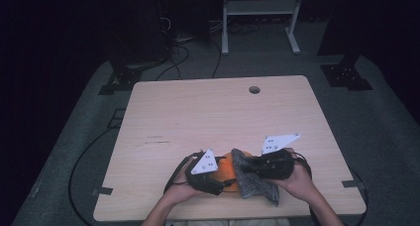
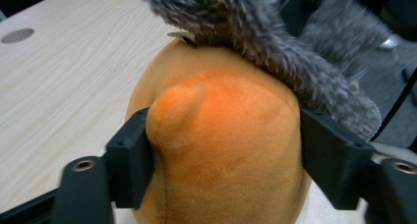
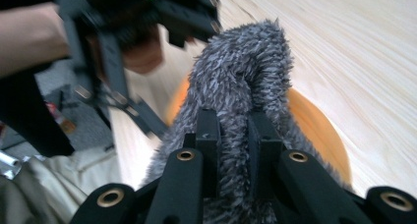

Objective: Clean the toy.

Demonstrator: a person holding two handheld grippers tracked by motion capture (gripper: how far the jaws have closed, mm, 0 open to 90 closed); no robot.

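An orange plush toy (image 1: 225, 169) lies near the table's front edge, with a grey furry piece (image 1: 256, 184) draped over its right side. My left gripper (image 1: 224, 179) comes in from the left and its jaws press on both flanks of the orange plush toy (image 2: 221, 116), which bulges between them. The grey fur (image 2: 255, 32) hangs over the toy's top. From the right, my right gripper (image 1: 247, 167) is shut on a fold of the grey fur (image 3: 246, 62). The fold is pinched between its narrow jaws (image 3: 236, 135), and the orange plush (image 3: 314, 130) shows behind it.
The light wooden table (image 1: 213, 112) has a round cable hole (image 1: 254, 89) near its far edge. A white metal stand (image 1: 257, 8) and loose cables (image 1: 173, 57) are on the dark floor beyond. The person's forearms come in at the front edge.
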